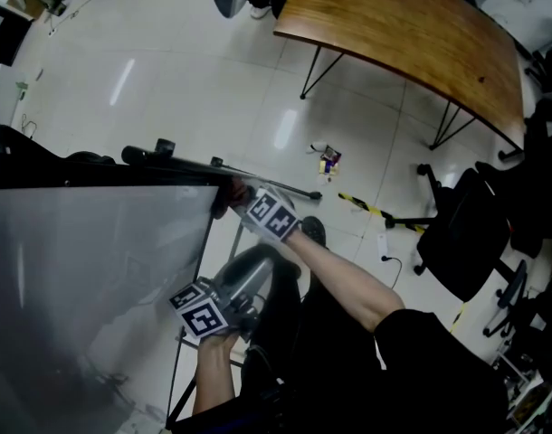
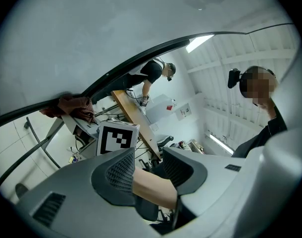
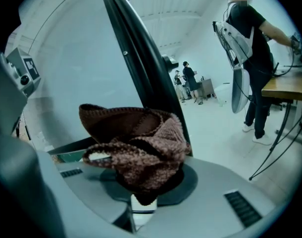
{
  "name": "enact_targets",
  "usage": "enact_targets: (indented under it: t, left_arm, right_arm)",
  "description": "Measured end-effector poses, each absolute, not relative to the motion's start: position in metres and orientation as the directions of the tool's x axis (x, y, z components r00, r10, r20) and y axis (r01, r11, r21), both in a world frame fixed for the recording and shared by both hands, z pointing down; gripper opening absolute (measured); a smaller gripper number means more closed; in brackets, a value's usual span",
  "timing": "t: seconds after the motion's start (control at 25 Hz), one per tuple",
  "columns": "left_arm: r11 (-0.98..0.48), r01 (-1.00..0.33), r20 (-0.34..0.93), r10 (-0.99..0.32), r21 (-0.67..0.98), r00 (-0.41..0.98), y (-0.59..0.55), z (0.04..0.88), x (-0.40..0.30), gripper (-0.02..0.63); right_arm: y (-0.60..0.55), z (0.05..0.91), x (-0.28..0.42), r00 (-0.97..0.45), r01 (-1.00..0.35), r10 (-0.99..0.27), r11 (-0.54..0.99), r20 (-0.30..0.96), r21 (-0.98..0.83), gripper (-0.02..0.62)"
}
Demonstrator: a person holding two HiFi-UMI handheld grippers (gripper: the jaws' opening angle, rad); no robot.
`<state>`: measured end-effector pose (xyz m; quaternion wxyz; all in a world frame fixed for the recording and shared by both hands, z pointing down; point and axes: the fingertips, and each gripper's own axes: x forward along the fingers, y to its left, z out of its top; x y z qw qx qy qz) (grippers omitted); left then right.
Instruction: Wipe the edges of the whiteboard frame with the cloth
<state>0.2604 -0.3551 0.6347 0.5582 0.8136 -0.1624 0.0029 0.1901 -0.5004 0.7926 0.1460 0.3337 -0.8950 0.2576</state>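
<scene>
The whiteboard (image 1: 86, 278) fills the lower left of the head view, its dark frame (image 1: 104, 176) running along the top edge to the corner. Beyond it stand a curved wooden tabletop (image 1: 412, 34) and a black office chair (image 1: 466, 233) on the pale floor.

The right hand-held gripper (image 1: 238, 195) reaches to the frame's corner. Only its own view shows its jaws pinching the brown knitted cloth (image 3: 141, 148), which is bunched against the frame's edge. That view also shows a standing person (image 3: 250, 43) by the tabletop.

The left hand-held gripper (image 1: 258, 269) sits lower, beside the board's right edge and under the right forearm (image 1: 348, 274). Its own view shows its jaws spread with nothing gripped and the forearm behind the gap. The same view shows the cloth lying on the frame.
</scene>
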Motion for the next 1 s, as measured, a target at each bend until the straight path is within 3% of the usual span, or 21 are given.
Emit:
enact_targets:
  t: [1.0]
  left_arm:
    - [-0.289,-0.307,0.214,-0.31,0.907,0.926,-0.343,0.642,0.242,0.172]
  right_arm:
    - [-0.45,0.784,0.144,-0.909,-0.413,-0.329,0.63,0.255,-0.658,0.057]
